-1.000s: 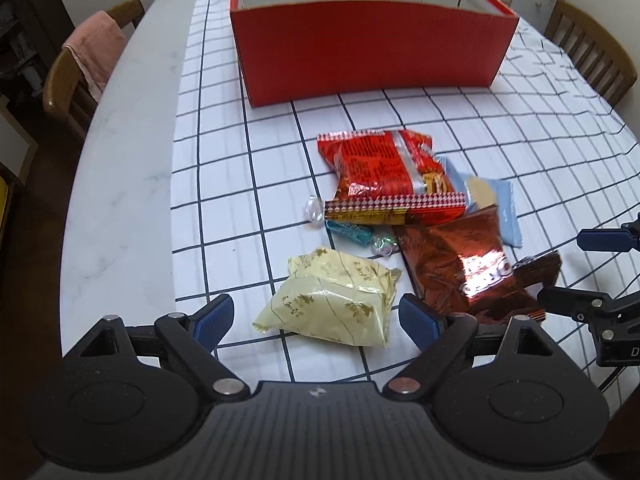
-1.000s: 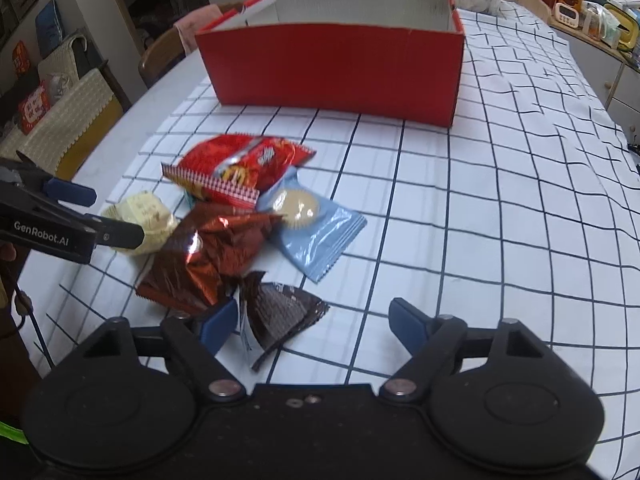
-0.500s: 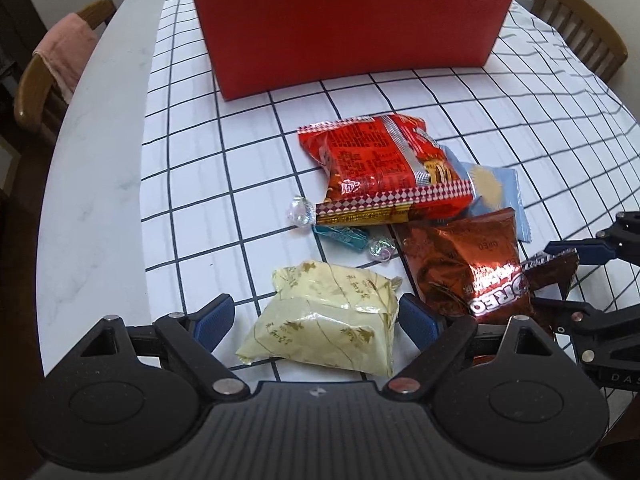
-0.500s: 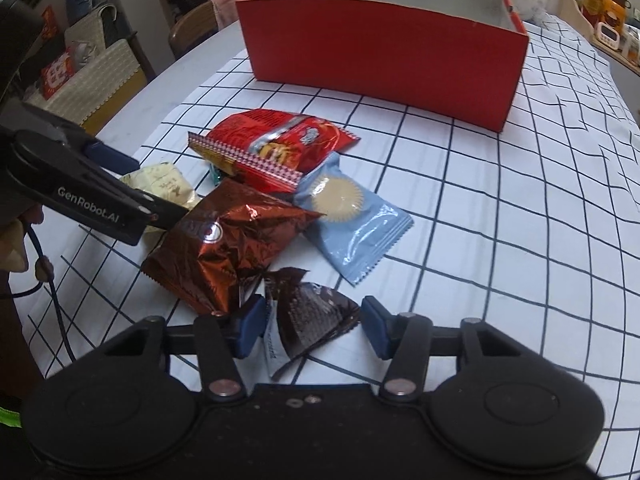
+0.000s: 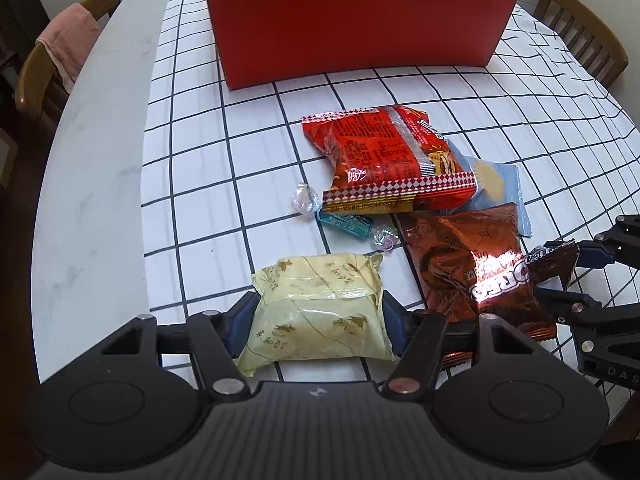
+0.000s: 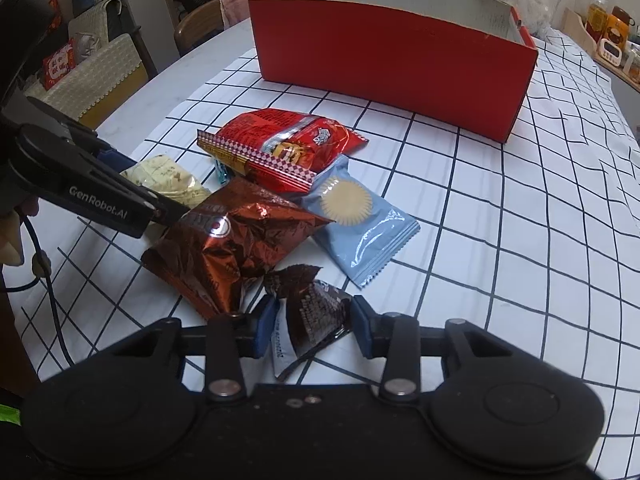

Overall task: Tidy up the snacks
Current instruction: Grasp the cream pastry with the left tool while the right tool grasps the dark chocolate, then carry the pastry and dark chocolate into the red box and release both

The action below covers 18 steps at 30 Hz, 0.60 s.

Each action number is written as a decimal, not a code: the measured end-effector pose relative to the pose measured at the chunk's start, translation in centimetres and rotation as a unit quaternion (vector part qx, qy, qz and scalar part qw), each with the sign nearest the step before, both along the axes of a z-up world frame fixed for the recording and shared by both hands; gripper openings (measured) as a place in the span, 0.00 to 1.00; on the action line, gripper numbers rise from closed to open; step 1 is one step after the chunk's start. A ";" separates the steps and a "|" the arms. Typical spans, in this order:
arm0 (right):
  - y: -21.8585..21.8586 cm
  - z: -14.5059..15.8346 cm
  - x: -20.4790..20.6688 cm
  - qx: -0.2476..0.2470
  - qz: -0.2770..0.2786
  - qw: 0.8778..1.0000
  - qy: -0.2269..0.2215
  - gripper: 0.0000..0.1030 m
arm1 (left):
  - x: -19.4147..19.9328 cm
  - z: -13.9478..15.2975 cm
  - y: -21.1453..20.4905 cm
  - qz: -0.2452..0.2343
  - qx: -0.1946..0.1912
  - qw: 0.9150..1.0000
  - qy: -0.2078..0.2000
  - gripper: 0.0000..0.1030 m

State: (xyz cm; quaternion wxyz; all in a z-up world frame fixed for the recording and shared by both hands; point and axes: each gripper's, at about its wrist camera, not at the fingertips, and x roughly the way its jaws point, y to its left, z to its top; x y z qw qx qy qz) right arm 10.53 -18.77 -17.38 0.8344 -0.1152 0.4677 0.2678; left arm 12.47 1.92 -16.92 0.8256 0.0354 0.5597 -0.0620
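Note:
A pale yellow snack packet (image 5: 320, 304) lies on the checked tablecloth between the blue pads of my left gripper (image 5: 320, 320); the jaws are closing and both pads press its sides. My right gripper (image 6: 314, 320) is also closing, its pads touching a small dark brown packet (image 6: 316, 312). Between the two packets lies a shiny copper cookie bag (image 6: 240, 248). Beyond it rest a red snack bag (image 5: 384, 160) and a light blue packet (image 6: 360, 224). An open red box (image 5: 360, 28) stands at the far side of the table.
Small wrapped candies (image 5: 306, 204) and a teal candy (image 5: 346, 226) lie left of the red bag. The bare marble table edge (image 5: 92, 184) runs along the left. Wooden chairs (image 5: 52, 68) stand at both far corners, one draped with a pink cloth. Jars crowd a shelf (image 6: 612, 40).
Both grippers have lowered and closed in. The left pads came from wide apart onto the yellow packet; the right pads narrowed onto the dark brown packet.

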 end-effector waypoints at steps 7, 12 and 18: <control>-0.4 0.2 -0.5 0.010 -0.020 1.000 -0.007 0.31 | -0.9 0.2 1.0 0.026 -0.010 1.000 -0.002 0.59; -1.1 0.4 -0.9 0.022 -0.043 0.999 -0.008 0.27 | -1.8 0.4 1.4 0.039 -0.017 0.999 -0.003 0.58; -1.9 0.9 -1.3 0.040 -0.065 0.997 -0.010 0.27 | -3.1 1.1 2.0 0.057 -0.027 0.998 -0.007 0.58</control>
